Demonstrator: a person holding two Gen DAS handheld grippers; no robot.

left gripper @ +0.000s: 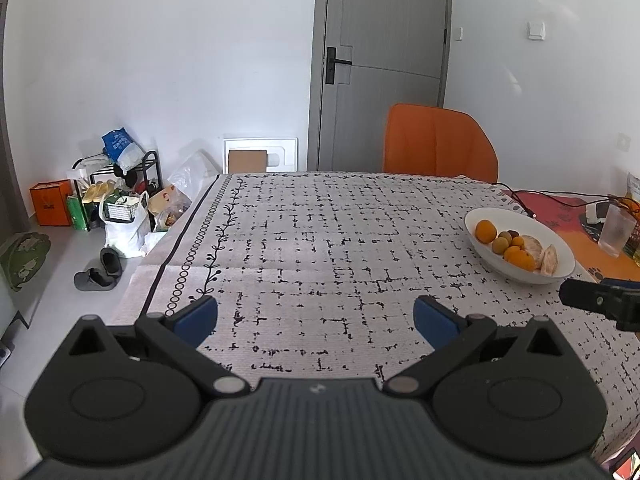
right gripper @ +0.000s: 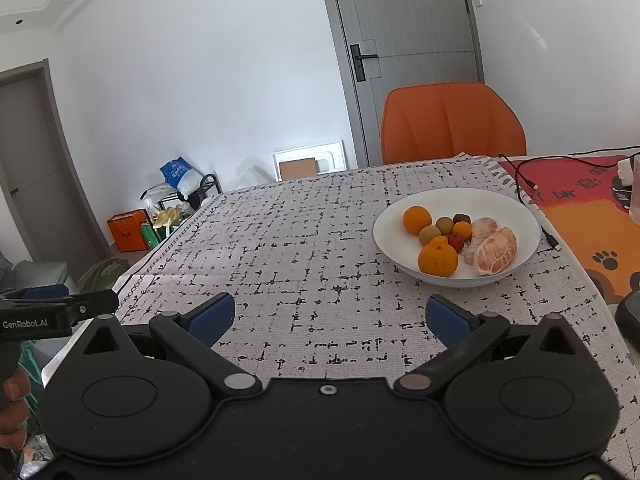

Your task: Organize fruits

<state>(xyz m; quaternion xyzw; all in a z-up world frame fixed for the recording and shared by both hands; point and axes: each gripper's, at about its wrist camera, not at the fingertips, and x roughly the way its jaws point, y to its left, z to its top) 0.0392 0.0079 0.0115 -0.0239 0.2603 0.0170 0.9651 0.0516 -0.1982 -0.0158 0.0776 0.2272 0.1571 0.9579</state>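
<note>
A white bowl (right gripper: 516, 216) of fruit stands on the patterned tablecloth (right gripper: 320, 264), at the right in both views (left gripper: 492, 216). It holds two oranges (right gripper: 437, 259), a small tangerine (right gripper: 462, 229), brownish round fruits (right gripper: 427, 235), small red fruits (right gripper: 455, 241) and peeled citrus pieces (right gripper: 495, 256). My right gripper (right gripper: 330, 320) hovers open and empty over the cloth, just short of the bowl. My left gripper (left gripper: 316, 318) is open and empty too, over the cloth well to the left of the bowl. In the right wrist view the left gripper's side (right gripper: 60, 308) shows at far left.
An orange chair (right gripper: 452, 124) stands behind the table's far edge. Black cables (right gripper: 520, 184) and a plastic cup (left gripper: 616, 236) lie on the orange mat (right gripper: 580, 216) right of the bowl. On the floor at the left are a shoe rack, bags (left gripper: 124, 220) and slippers (left gripper: 98, 274).
</note>
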